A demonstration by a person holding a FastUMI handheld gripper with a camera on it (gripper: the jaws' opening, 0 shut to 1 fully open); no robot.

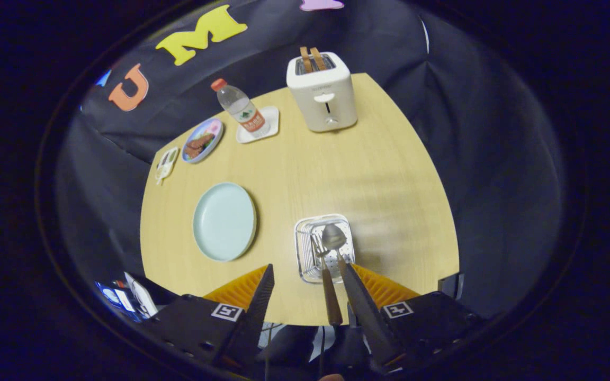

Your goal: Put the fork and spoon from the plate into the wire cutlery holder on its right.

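The pale blue plate (224, 221) lies bare on the wooden table, beyond and left of my fingers. To its right stands the white wire cutlery holder (305, 254), just ahead of my right finger. The fork (330, 296) and the spoon (333, 236) stand in it, heads down inside the basket. The fork's brown handle rises toward me between my fingers, close to the right one. That finger covers the spoon's handle. My gripper (305, 263) hangs above the table's near edge, open wide, with neither finger pressing on anything.
A white toaster (323, 95) with two slices of toast stands at the far edge. Left of it are a water bottle (240, 108) on a white coaster, a small plate of food (202, 140) and a little white dish (166, 164). Bare tabletop (389, 174) spreads right of the holder.
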